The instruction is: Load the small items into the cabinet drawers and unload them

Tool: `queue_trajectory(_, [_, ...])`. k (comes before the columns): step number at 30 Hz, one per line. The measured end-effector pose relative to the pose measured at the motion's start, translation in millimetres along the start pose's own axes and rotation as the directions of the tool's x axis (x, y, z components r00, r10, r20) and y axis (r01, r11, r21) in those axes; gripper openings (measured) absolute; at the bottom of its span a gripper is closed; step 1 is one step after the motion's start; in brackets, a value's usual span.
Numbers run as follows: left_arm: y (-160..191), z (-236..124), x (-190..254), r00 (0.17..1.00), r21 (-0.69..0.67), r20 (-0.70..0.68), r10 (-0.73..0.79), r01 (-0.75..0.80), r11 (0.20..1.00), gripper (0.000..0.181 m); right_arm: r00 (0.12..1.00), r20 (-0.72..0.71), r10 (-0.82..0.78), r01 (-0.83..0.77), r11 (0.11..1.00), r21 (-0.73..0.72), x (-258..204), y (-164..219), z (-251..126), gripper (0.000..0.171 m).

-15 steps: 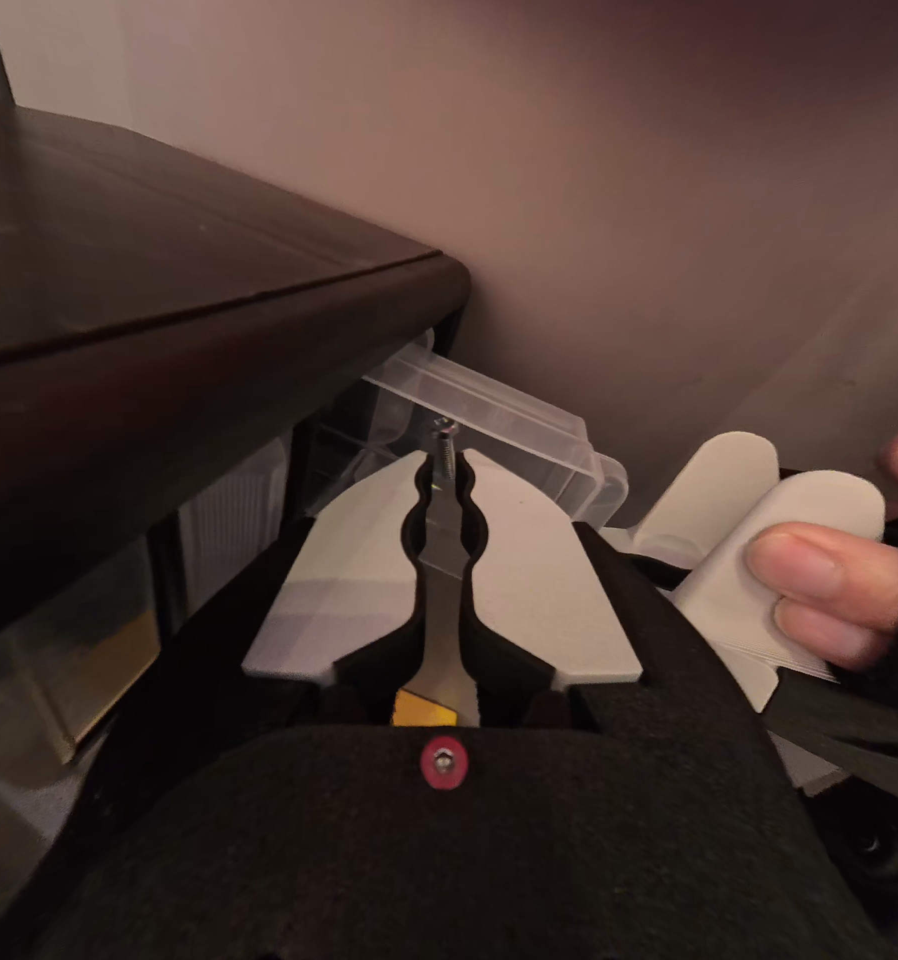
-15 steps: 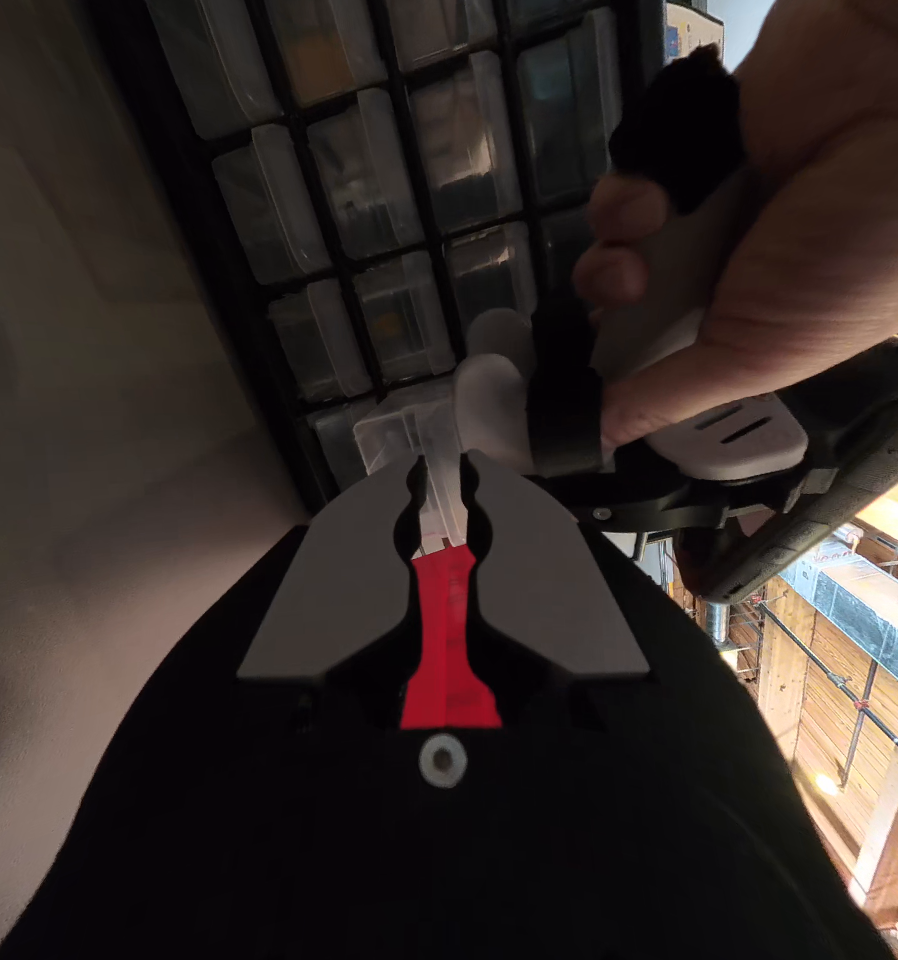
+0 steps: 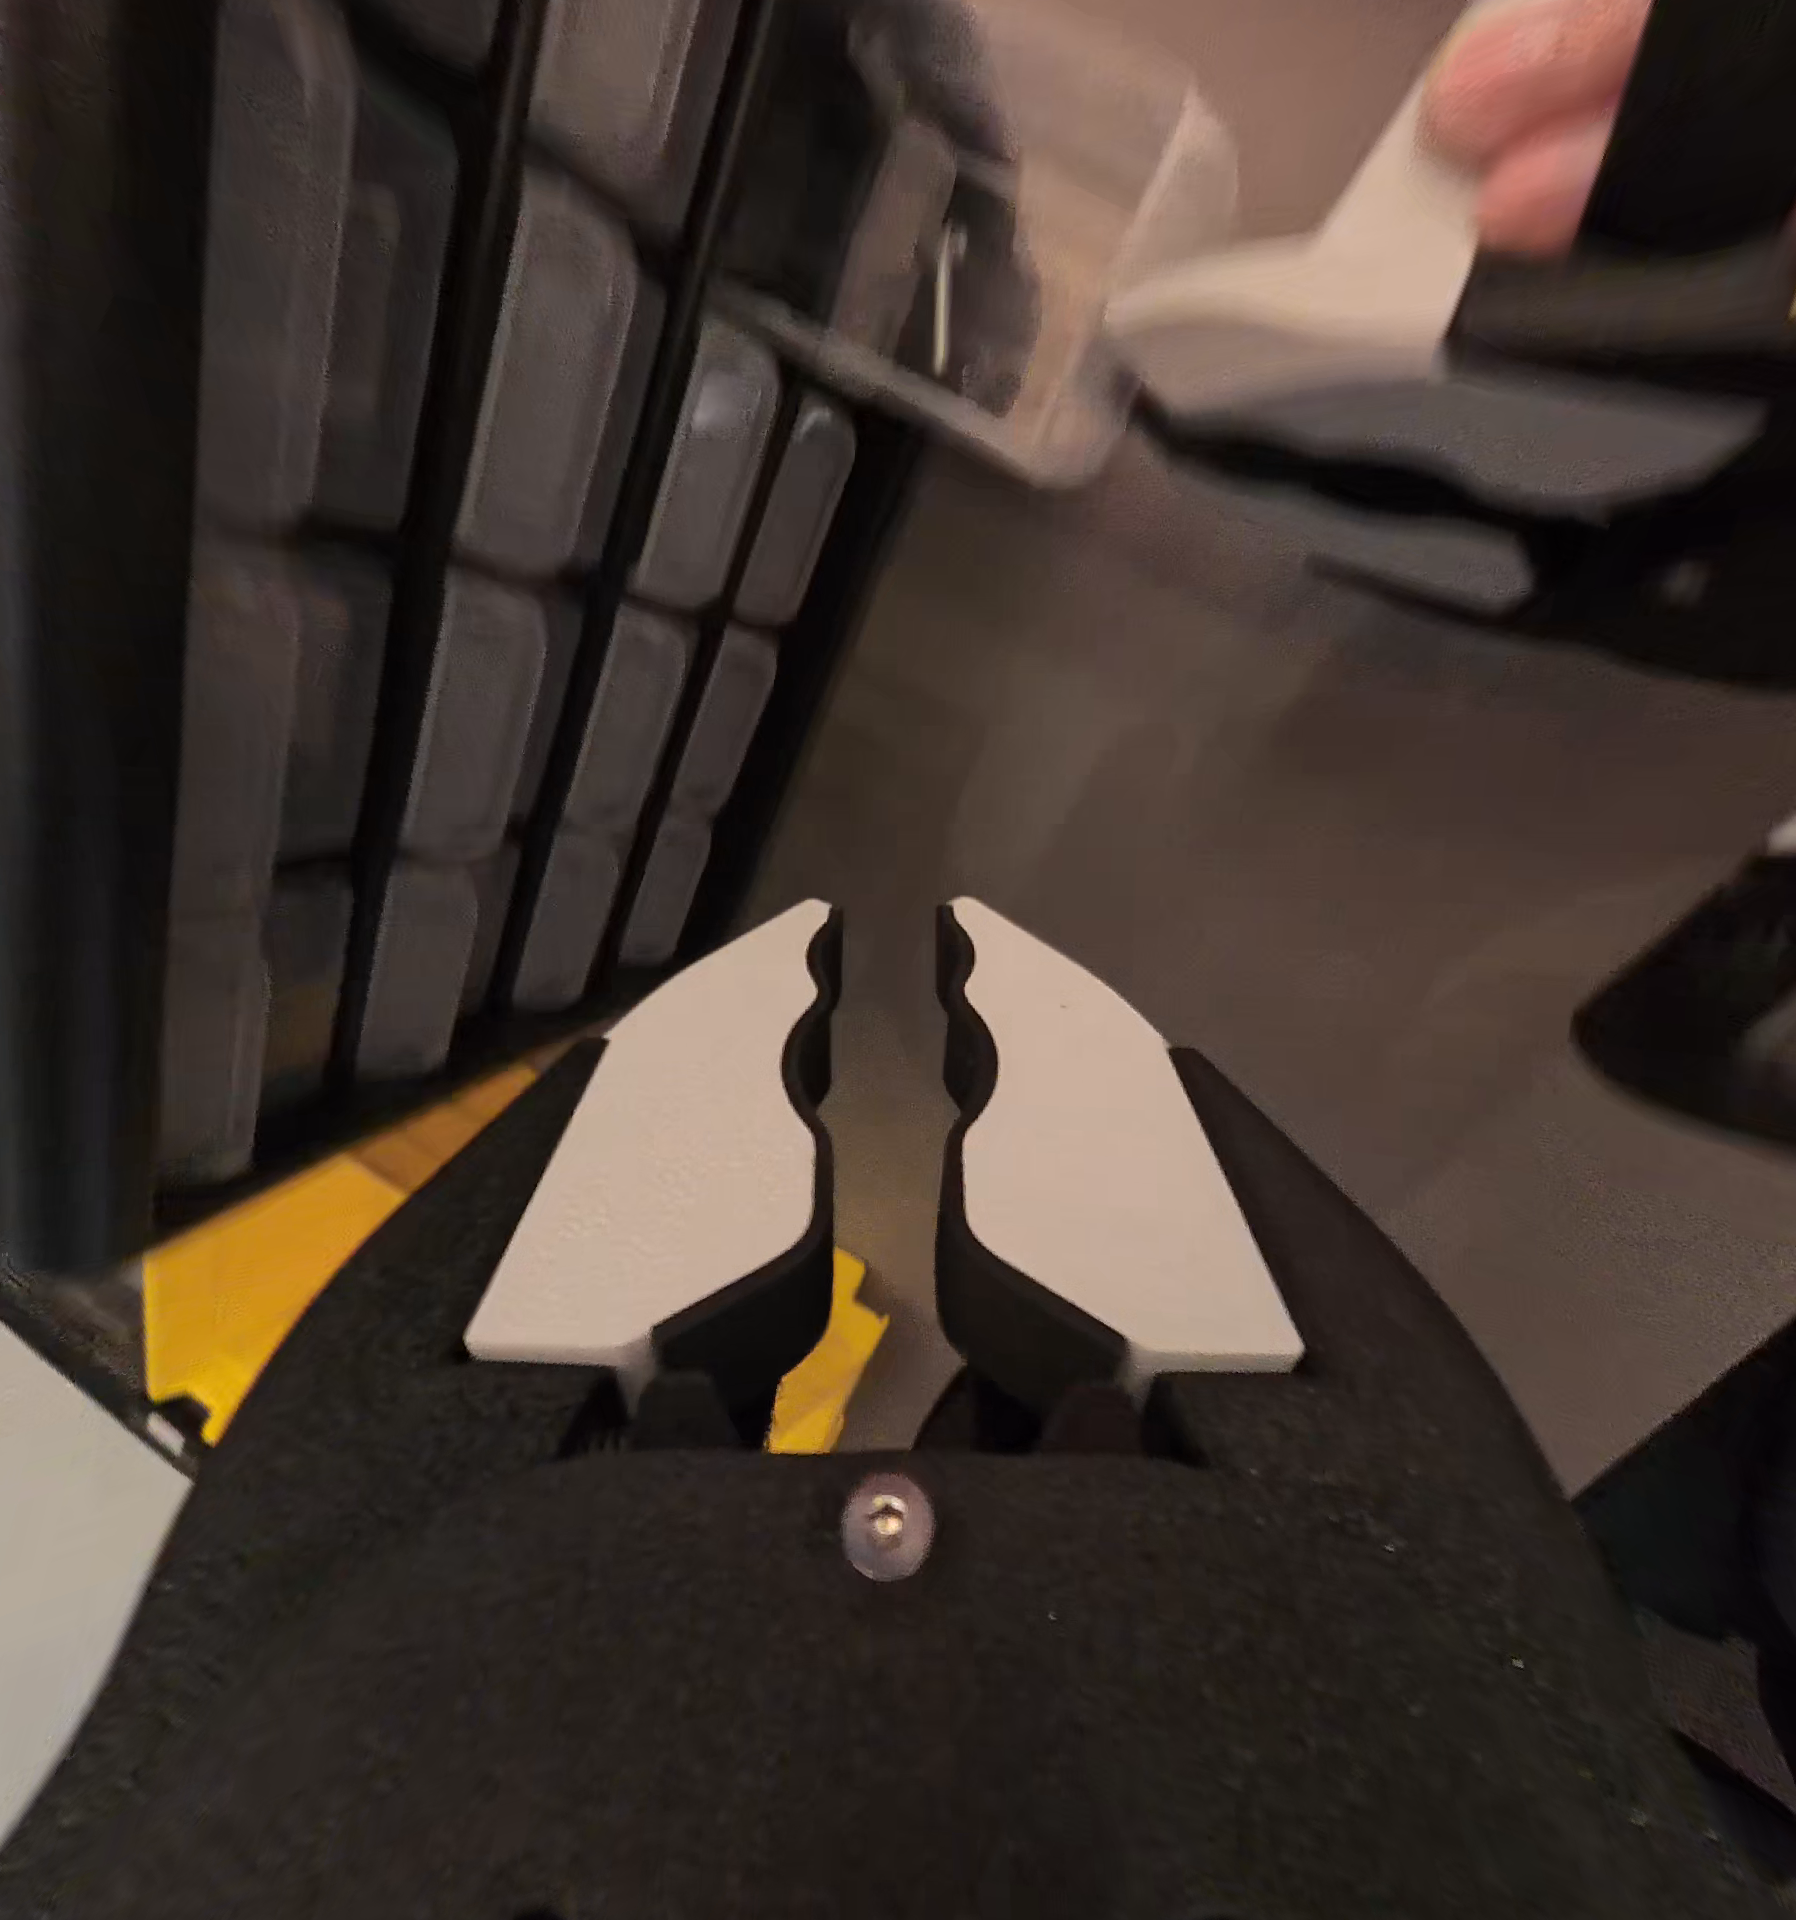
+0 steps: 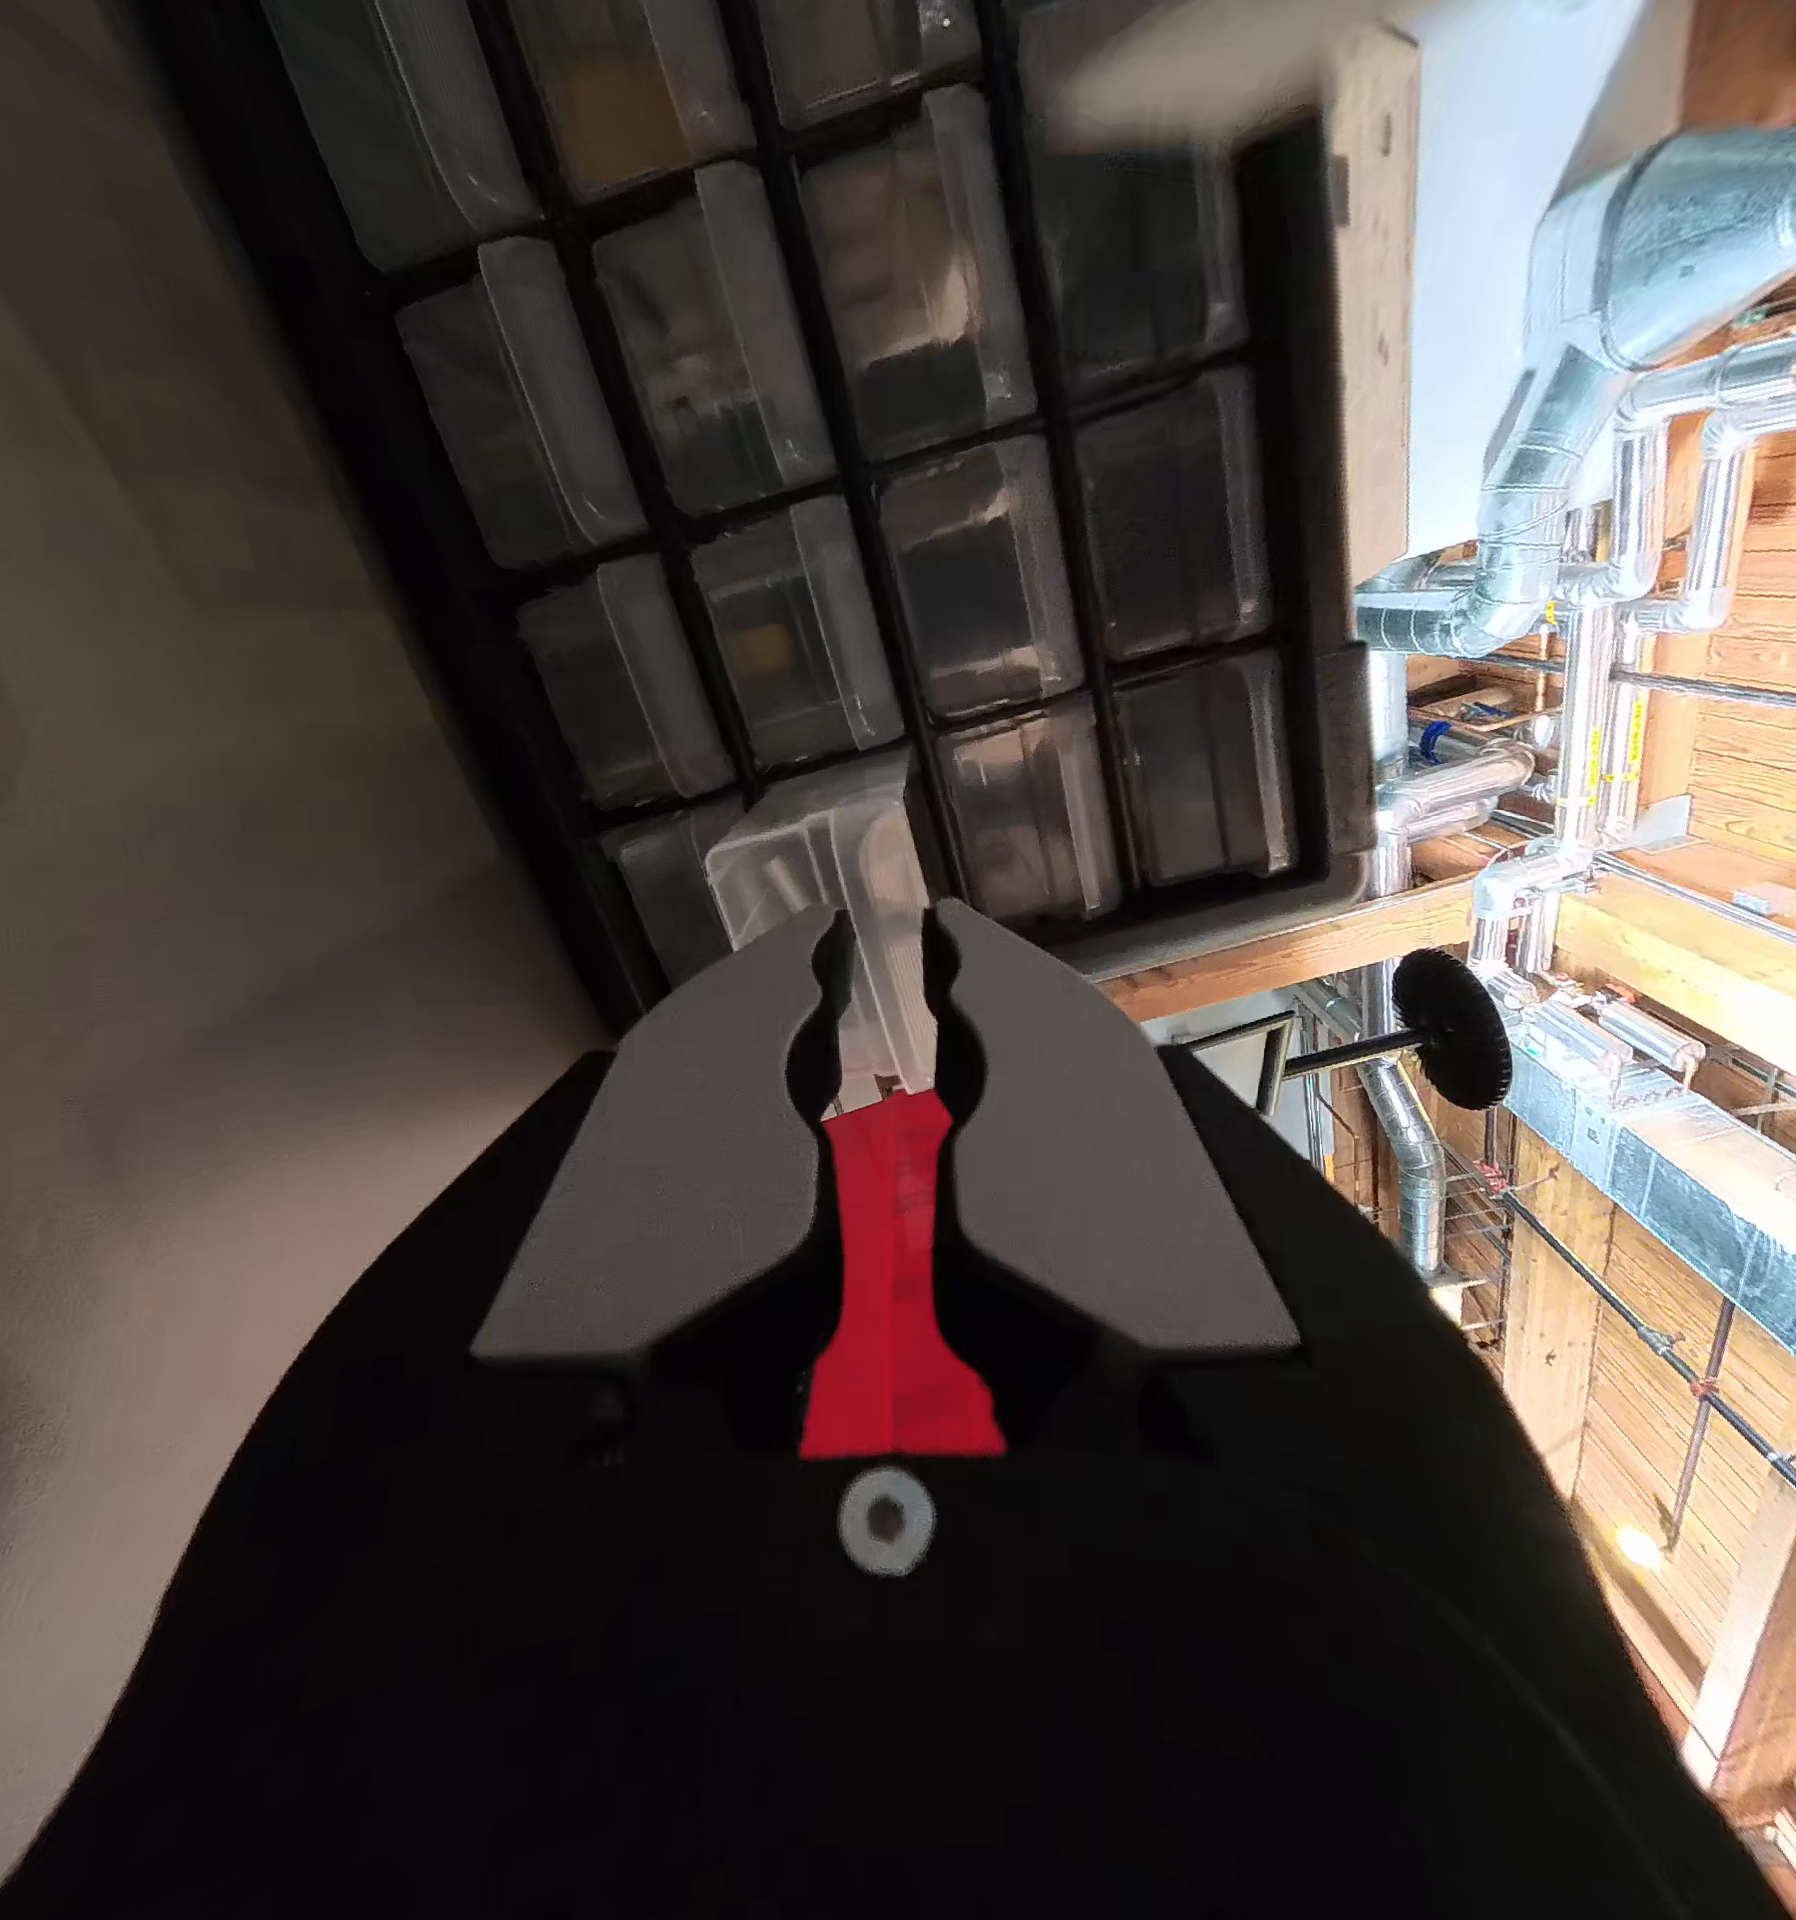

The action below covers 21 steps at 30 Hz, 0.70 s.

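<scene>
In the left wrist view, the left gripper (image 3: 886, 914) is hanging over a bare beige surface (image 3: 1237, 831) with its two pale fingers parted by a narrow gap and nothing lying between them. Off to its left, the dark cabinet (image 3: 374, 520) is showing its rows of grey translucent drawer fronts. Ahead and a little to the right of the fingertips, a clear drawer (image 3: 1019, 312) is sticking out of the cabinet, and a thin metal screw (image 3: 944, 296) is showing through its blurred wall. The right gripper (image 3: 1164, 332) is reaching in from the far right, its pale fingers meeting the drawer's front end, with a person's hand (image 3: 1528, 125) wrapped round its handle. Yellow tape (image 3: 281, 1257) is lying below and left of the left gripper, along the foot of the cabinet.

In the right wrist view, the right gripper (image 4: 889, 920) is pinching the front lip of the clear drawer (image 4: 821, 883), its grey fingers pressing on the plastic from either side. The drawer is pulled partway out, directly ahead of the tips. The cabinet (image 4: 977, 520) is filling the space beyond. Silver pipes (image 4: 1600, 520) and timber boards (image 4: 1756, 1039) are showing well off to the right.
</scene>
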<state>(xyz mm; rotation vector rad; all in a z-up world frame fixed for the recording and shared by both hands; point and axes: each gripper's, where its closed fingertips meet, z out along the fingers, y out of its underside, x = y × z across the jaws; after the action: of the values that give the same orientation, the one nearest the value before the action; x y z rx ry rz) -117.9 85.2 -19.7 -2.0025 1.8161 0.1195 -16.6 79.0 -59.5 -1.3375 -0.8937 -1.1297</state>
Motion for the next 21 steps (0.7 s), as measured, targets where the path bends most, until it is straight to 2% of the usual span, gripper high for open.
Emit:
queue_trajectory(4, [72, -18, -25, 0.997, -0.046, 0.026, -0.076, 0.077, 0.996, 0.017, 1.000, -0.020, -0.014, 0.014, 0.999, -0.037, -2, 5, 8, 0.021])
queue_trajectory(10, [166, -32, -85, 0.940, -0.064, 0.091, -0.328, 0.334, 0.940, 0.018, 0.997, -0.064, -0.031, 0.027, 0.997, -0.073, -4, 10, 31, 0.024])
queue_trajectory(14, [207, -25, -100, 0.908, -0.057, 0.085, -0.410, 0.415, 0.908, 0.018, 0.997, -0.076, -0.008, 0.001, 0.996, -0.094, -3, 14, 46, 0.025])
queue_trajectory(17, [235, -24, -112, 0.905, -0.089, 0.156, -0.395, 0.412, 0.907, 0.014, 0.996, -0.084, -0.031, 0.023, 0.995, -0.098, -4, 15, 53, 0.027])
queue_trajectory(18, [239, -25, -112, 0.907, -0.091, 0.151, -0.394, 0.409, 0.908, 0.011, 0.996, -0.084, -0.035, 0.026, 0.995, -0.100, -5, 15, 55, 0.028])
queue_trajectory(21, [248, -23, -102, 0.915, -0.129, 0.054, -0.399, 0.403, 0.906, 0.022, 0.996, -0.079, -0.038, 0.030, 0.994, -0.108, -6, 16, 60, 0.031])
